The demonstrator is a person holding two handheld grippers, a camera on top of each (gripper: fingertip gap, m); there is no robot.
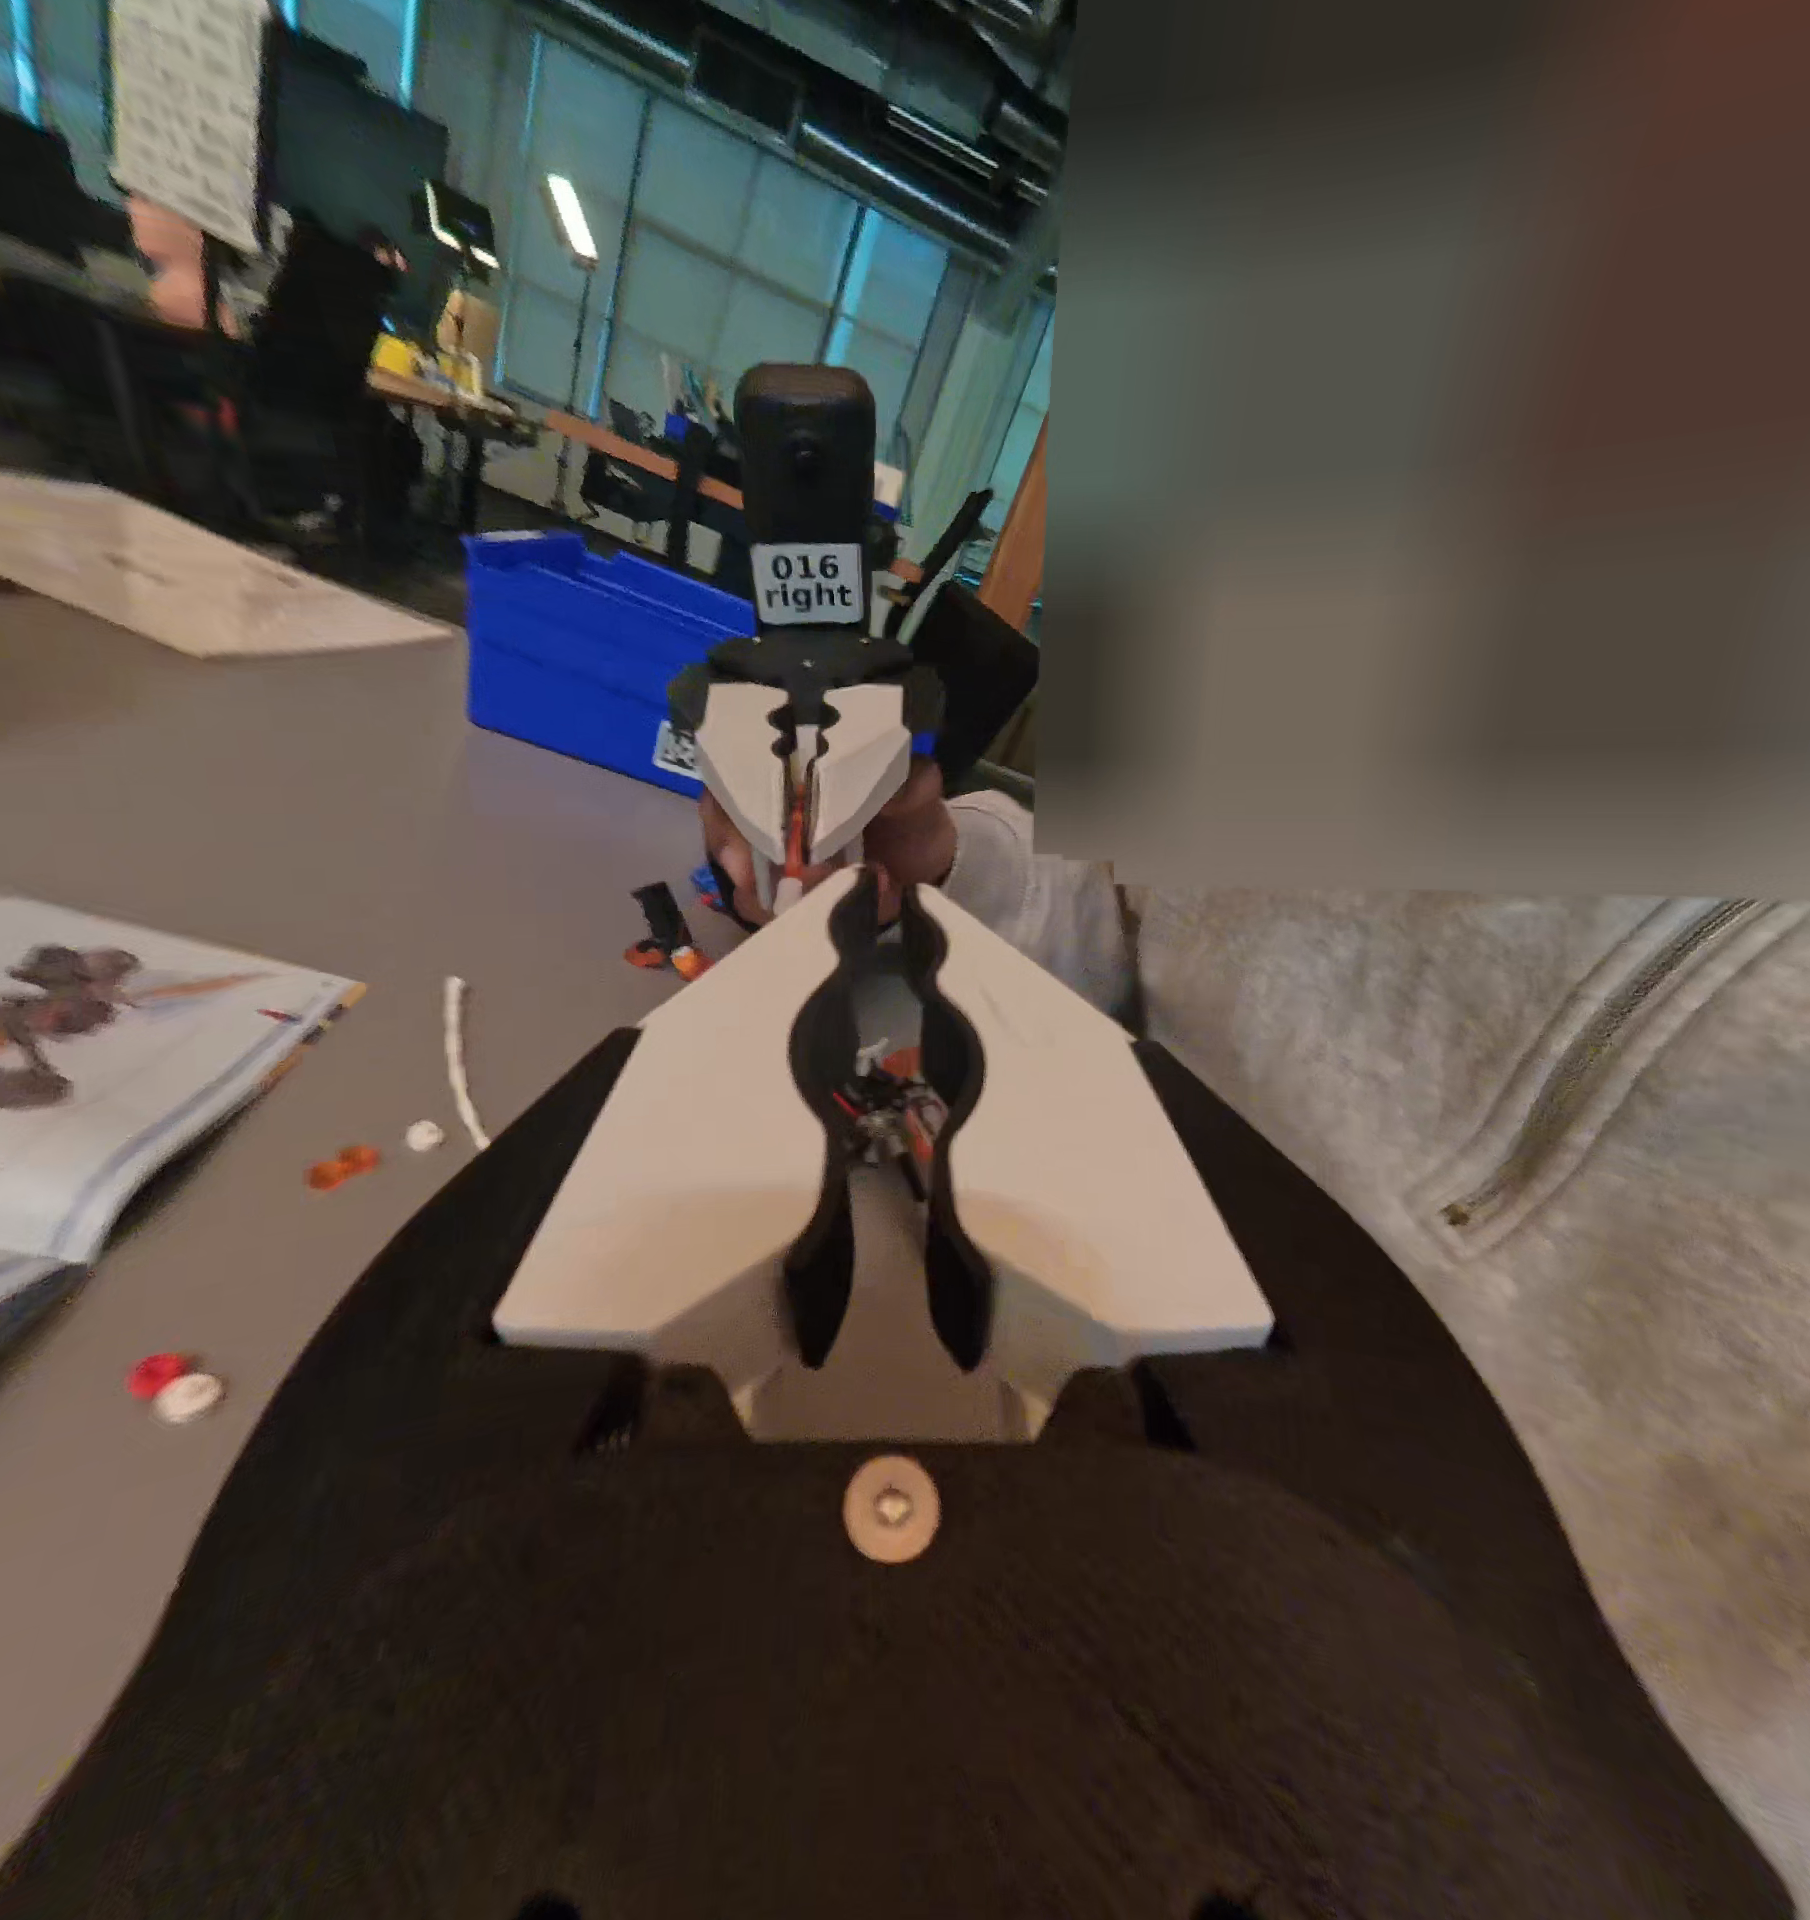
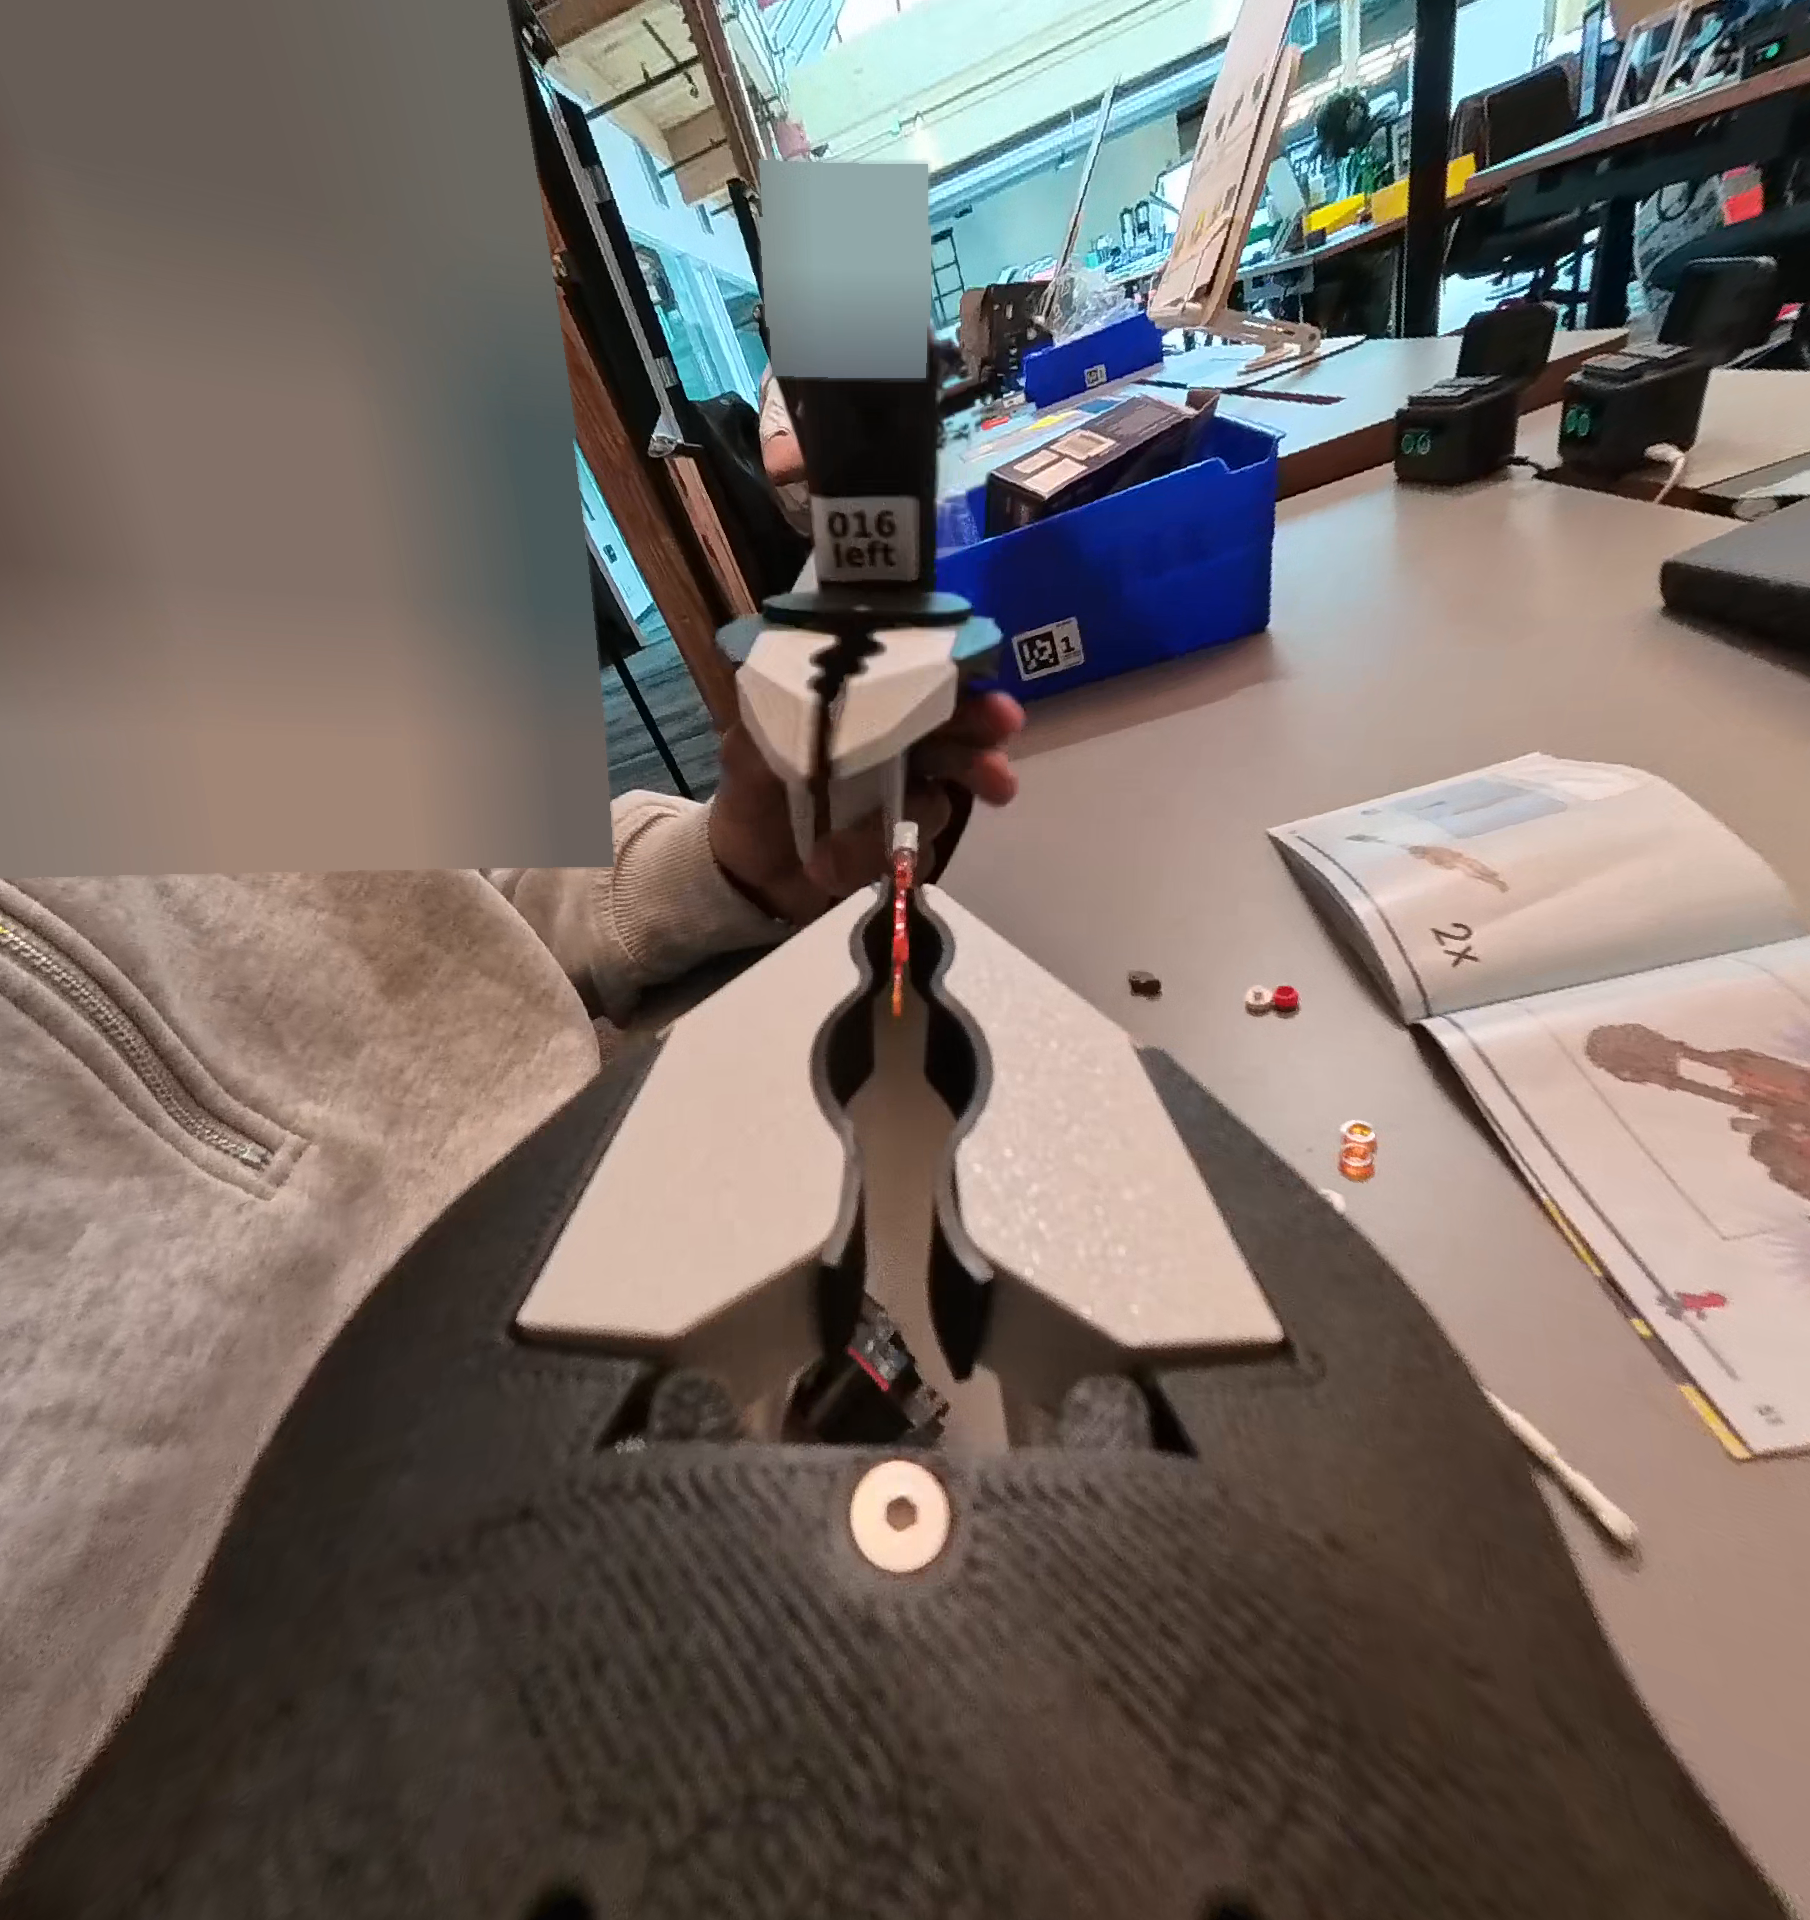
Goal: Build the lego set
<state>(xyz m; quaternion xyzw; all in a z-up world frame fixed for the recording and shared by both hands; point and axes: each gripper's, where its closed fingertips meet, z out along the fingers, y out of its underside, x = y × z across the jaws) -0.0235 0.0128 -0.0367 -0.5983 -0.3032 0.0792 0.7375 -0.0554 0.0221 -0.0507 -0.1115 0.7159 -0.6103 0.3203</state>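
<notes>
My right gripper (image 2: 896,906) is shut on a thin translucent red-orange Lego piece (image 2: 899,935) with a white tip, held up in the air. It also shows in the left wrist view (image 1: 795,831), where the right gripper (image 1: 792,883) faces me. My left gripper (image 1: 865,883) is shut, tip to tip with the right one, and I see nothing between its fingertips. In the right wrist view the left gripper (image 2: 828,821) sits just beyond the piece's white tip. A small dark and red Lego assembly (image 1: 885,1117) shows below through the finger gaps (image 2: 880,1361).
An open instruction booklet (image 2: 1659,1091) lies on the grey table (image 2: 1400,675). Loose pieces lie near it: orange rounds (image 2: 1356,1148), a red and a white round (image 2: 1273,997), a black piece (image 2: 1143,981), a white rod (image 2: 1566,1475). A blue bin (image 2: 1140,561) stands behind. A grey sleeve (image 1: 1503,1143) is close. One gripper's finger ends stand about 4 cm off the other's.
</notes>
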